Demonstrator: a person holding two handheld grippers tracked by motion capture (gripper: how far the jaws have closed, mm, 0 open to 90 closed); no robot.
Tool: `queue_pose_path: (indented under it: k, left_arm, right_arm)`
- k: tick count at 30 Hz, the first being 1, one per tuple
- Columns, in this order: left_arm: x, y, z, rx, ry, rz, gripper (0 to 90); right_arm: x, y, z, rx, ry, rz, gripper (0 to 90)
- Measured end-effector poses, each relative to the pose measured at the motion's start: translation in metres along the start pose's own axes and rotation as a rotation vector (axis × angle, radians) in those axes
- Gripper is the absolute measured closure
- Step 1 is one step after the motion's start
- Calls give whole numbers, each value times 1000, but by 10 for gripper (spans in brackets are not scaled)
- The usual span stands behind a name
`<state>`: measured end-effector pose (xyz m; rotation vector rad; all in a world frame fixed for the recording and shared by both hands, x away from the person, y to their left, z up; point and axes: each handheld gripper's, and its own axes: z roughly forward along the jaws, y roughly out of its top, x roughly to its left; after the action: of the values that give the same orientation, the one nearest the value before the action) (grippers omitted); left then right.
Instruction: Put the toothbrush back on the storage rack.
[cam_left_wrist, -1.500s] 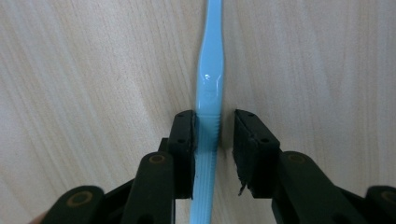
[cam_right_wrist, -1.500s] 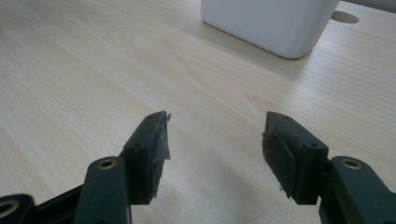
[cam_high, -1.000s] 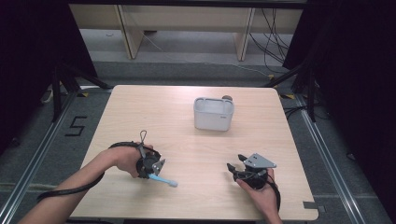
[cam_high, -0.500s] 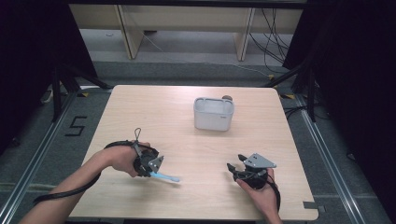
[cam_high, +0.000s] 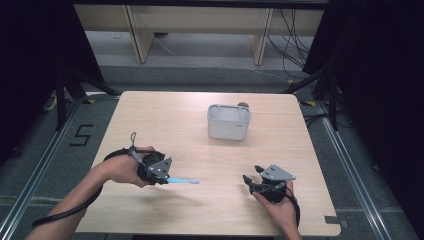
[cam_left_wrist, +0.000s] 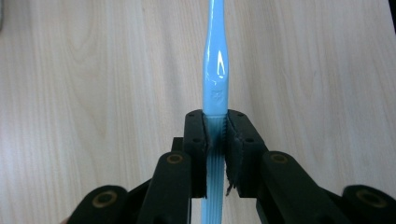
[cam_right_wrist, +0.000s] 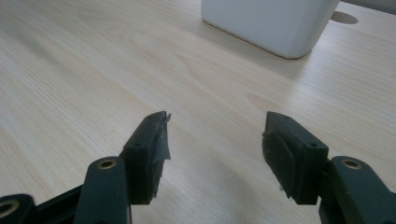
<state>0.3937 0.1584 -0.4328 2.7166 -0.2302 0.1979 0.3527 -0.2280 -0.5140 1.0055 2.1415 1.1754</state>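
Jaws clamped around toothbrush (cam_left_wrist: 215, 70) handle

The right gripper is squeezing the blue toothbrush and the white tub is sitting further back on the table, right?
Not quite: the left gripper is squeezing the blue toothbrush, as the left gripper view shows. The right gripper is open with nothing between its jaws. The white tub does sit further back on the table.

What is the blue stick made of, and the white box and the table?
The blue stick looks like glossy plastic: light glints off it. The white box seems matte plastic, smooth with rounded corners. The table looks like pale wood or wood-look laminate, showing grain lines.
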Motion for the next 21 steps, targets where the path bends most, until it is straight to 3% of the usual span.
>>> queue_pose_path:
  k: [2, 4, 5, 6, 12, 15, 20, 21]
  left_arm:
    - [0, -1, -1, -23, 12, -13, 788]
    - [0, -1, -3, -49, 23, -28, 788]
    - [0, -1, -3, -65, 28, -37, 787]
    - [0, -2, -4, -84, 32, -46, 788]
    - [-1, -2, -8, -202, 66, -107, 789]
    - [-1, -4, -10, -234, 93, -103, 789]
    - [-1, -9, -11, -310, 122, -149, 789]
    - [-1, -10, -11, -328, 129, -164, 789]
  right_arm:
    - [0, 0, 0, -1, 1, 0, 415]
    - [3, -1, -1, 13, 13, 47, 415]
    - [2, -1, 0, -2, 3, 22, 415]
    - [3, -1, 0, 11, 16, 49, 415]
    - [2, 0, 0, -1, 2, 24, 415]
    - [2, 0, 0, 3, 6, 24, 415]
    - [3, 0, -1, 12, 13, 49, 414]
    - [2, 0, 0, 0, 3, 27, 415]
